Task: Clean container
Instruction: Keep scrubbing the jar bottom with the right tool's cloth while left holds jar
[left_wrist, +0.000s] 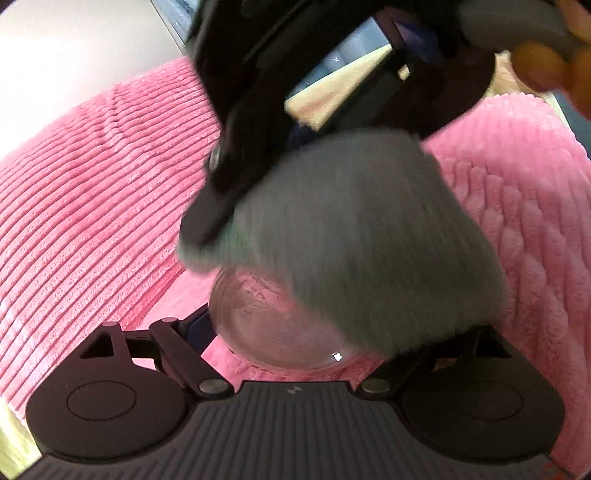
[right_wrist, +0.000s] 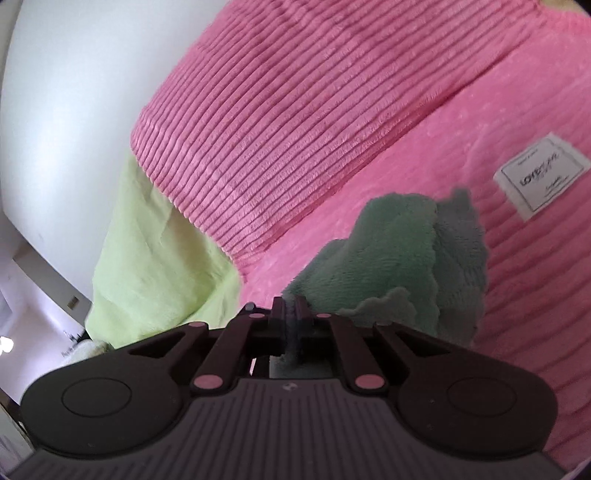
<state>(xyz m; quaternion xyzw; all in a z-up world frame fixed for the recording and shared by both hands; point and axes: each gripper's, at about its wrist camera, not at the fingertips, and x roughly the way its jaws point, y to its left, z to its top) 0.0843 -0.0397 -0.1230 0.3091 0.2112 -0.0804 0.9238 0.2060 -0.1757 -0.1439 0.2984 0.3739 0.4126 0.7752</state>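
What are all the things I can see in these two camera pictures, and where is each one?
glass container: one, clear, held between the left gripper's fingers, partly covered by the cloth
cloth: one, grey-green, pinched in the right gripper, hanging over the container's top in the left view
pink blanket: one, pink and ribbed, fills the background of both views
label: one, white with dark print too small to read, sewn on the blanket at the right
green fabric: one, pale yellow-green, under the blanket's left edge
wall: white, far left
left gripper: one, black, bottom of the left view, around the container
right gripper: one, black, fingers closed on the cloth
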